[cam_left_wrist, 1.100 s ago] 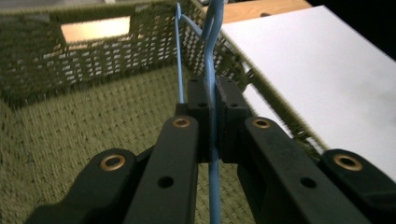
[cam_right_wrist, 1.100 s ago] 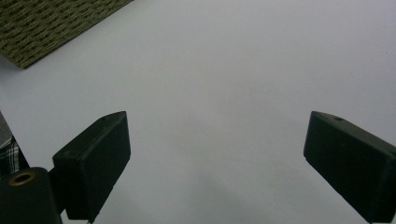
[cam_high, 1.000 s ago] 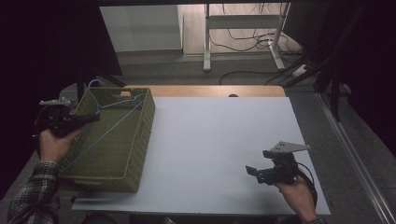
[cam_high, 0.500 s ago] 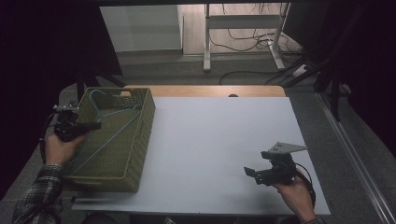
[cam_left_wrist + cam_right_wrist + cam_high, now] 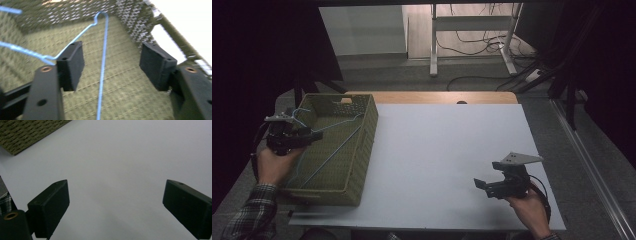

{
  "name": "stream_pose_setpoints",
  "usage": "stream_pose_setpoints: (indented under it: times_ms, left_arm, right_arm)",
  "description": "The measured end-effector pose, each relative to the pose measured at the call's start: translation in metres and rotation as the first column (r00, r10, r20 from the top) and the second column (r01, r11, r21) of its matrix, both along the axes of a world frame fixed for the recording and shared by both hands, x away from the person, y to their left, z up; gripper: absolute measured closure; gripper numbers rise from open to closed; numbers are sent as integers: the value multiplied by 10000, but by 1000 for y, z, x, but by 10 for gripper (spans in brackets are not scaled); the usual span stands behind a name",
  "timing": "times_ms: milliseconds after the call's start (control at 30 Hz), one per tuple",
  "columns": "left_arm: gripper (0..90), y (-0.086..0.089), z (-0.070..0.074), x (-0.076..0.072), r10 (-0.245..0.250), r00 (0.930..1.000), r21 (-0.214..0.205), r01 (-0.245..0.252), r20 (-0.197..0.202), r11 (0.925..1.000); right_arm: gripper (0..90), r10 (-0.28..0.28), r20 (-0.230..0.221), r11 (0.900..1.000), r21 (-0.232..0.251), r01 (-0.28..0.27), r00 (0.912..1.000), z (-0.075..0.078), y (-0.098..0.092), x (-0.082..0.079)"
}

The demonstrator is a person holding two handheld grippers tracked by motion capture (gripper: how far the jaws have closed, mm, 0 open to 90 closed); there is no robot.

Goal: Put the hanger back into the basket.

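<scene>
- Lay inside the green woven basket (image 5: pixel 357 165) at the left end of the white table (image 5: pixel 452 150): a blue wire hanger (image 5: pixel 332 150), its hook end up near the left gripper (image 5: pixel 312 136).
- Hovered over the basket's left rim in the high view, the left gripper (image 5: pixel 111 62); jaws about half open, having just been opening.
- Ran between the two pads in the left gripper view without touching either: one straight wire of the hanger (image 5: pixel 102 75); passed just behind the left pad (image 5: pixel 71 65): a second, bent wire.
- Gripped nothing, the left jaws.
- Rested low over bare table at the near right, well apart from the basket: the right gripper (image 5: pixel 484 186), jaws wide open and empty (image 5: pixel 115 202).
- Found no brand, label or readable writing anywhere.
</scene>
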State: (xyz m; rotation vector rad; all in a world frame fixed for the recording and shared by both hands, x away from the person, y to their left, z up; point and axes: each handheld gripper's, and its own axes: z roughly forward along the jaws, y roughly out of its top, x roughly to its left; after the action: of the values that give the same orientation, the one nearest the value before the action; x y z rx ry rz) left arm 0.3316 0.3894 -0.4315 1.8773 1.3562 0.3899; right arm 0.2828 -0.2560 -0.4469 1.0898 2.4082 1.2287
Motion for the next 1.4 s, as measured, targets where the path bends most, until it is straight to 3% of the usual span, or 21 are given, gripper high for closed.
stream_pose_setpoints:
  times_ms: [200, 300, 367, 400, 467, 533, 667, 800, 900, 1000, 1100, 1400]
  left_arm:
    - [246, -23, 15, -19, -832, 9945, -464, 863, 642, 9952]
    - [213, -35, 20, -31, -1236, 9881, -847, 1314, 914, 9877]
    - [216, -44, 23, -40, -1696, 9804, -1133, 1806, 999, 9770]
    - [201, -49, 23, -44, -2011, 9738, -1138, 2127, 1057, 9705]
    - [174, -59, 24, -53, -2211, 9680, -877, 2320, 1185, 9688]
    - [156, -69, 23, -61, -2526, 9585, -820, 2646, 1321, 9609]
    - [117, -85, 18, -73, -2798, 9489, -628, 2912, 1459, 9546]
    - [105, -98, 10, -83, -2924, 9445, -915, 3077, 1499, 9471]
    - [79, -107, 5, -89, -2945, 9445, -661, 3063, 1456, 9496]
    - [55, -114, -1, -94, -2966, 9437, -676, 3086, 1464, 9488]
    - [44, -120, -12, -98, -3001, 9457, -147, 3042, 1248, 9525]
    - [26, -128, -27, -98, -3029, 9476, 685, 2971, 1011, 9524]
  right_arm:
    - [53, -46, 44, 9999, 124, 45, 10000, 2, -5, -2]
    - [48, -67, 47, 9998, 175, 66, 10000, 4, -9, -3]
    - [45, -76, 44, 9998, 177, 76, 10000, 4, -10, -4]
    - [41, -68, 34, 9999, 149, 67, 10000, 3, -11, -4]
    - [32, -67, 1, 9998, 160, 67, 10000, 3, -12, -6]
    - [29, -45, -9, 9999, 136, 45, 10000, 3, -13, -6]
    - [23, -65, -33, 9999, 136, 66, 10000, 2, -16, -10]
    - [21, -108, -38, 9998, 168, 109, 9999, 0, -18, -12]
    - [20, -131, -54, 9998, 151, 132, 9999, -2, -19, -14]
    - [19, -122, -94, 9999, 10, 122, 9999, -4, -20, -16]
    - [19, -92, -104, 9999, -117, 91, 9999, -7, -19, -16]
    - [19, -32, -159, 9991, -423, 25, 9999, -11, -15, -16]
